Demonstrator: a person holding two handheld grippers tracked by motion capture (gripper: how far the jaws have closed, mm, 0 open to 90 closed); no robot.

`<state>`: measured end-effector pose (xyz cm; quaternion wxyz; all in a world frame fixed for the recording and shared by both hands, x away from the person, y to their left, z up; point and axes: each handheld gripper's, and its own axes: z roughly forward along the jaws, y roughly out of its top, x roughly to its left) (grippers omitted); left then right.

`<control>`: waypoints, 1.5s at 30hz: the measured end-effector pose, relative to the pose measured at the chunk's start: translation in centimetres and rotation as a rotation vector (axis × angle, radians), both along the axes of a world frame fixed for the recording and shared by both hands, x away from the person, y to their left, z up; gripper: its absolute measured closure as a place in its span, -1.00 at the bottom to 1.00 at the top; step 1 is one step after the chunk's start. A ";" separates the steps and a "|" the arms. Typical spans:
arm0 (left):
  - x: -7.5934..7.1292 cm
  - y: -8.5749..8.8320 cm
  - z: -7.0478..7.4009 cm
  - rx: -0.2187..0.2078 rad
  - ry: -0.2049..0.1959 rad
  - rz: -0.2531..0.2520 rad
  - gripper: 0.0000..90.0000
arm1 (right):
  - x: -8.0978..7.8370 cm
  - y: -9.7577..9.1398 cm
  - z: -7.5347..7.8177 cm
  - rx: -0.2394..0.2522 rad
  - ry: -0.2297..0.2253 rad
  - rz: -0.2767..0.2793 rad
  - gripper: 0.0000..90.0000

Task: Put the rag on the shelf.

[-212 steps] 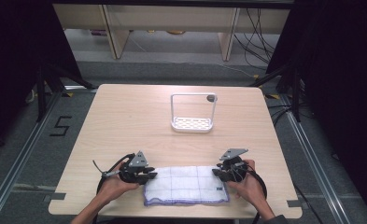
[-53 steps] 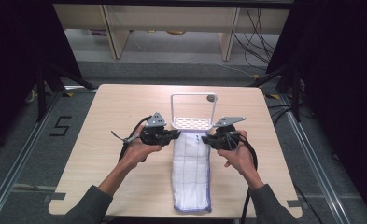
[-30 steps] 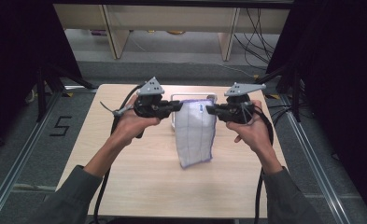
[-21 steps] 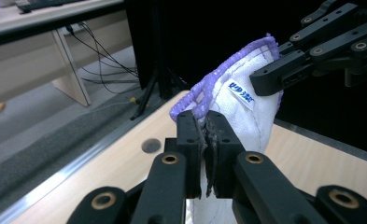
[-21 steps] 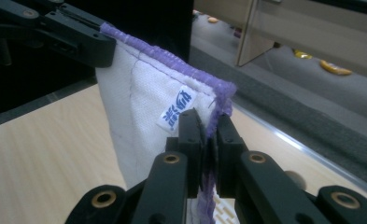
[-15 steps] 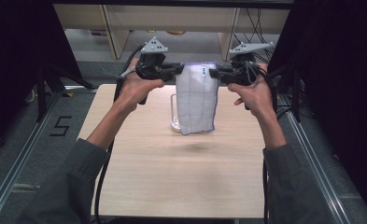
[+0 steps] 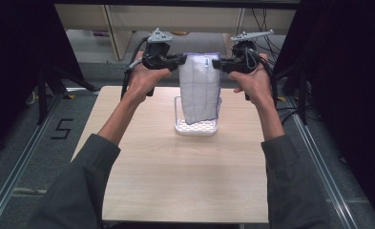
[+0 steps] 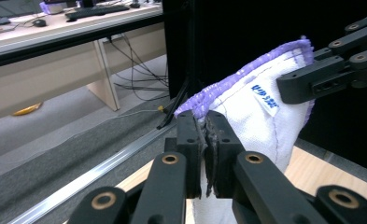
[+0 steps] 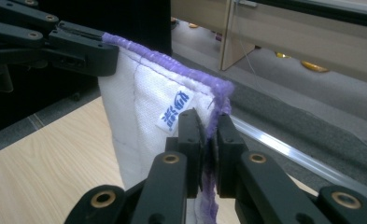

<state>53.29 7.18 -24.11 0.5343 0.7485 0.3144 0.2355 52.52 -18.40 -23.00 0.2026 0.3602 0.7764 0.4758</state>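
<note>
Two upper corners of folded cloth (image 7: 200, 86) pinched in closed jaws, left gripper (image 7: 181, 61), right gripper (image 7: 217, 64), cloth hanging between.

The high view looks forward and down on the worktop (image 7: 185, 181) from above the person's side. Each gripper view rides on its hand-held gripper, very near the cloth (image 8: 260, 116), looking along its jaws. All three views share the cloth and the worktop under it.

Light wood surface (image 7: 185, 181), pretty bare really, just a small white rack (image 7: 196, 126) sitting on it toward the far edge, roughly centered.
</note>
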 end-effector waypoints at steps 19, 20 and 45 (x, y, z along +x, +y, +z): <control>5.3 -0.9 -3.3 -0.040 0.020 0.095 0.87 | 5.0 0.2 -2.2 0.047 0.052 -0.059 0.86; 5.6 -1.0 -3.6 -0.040 0.024 0.098 0.87 | 5.4 0.2 -2.5 0.047 0.067 -0.067 0.86; 8.0 -0.6 -10.5 0.008 0.148 0.152 0.86 | 9.7 1.7 -8.8 -0.022 0.190 -0.128 0.82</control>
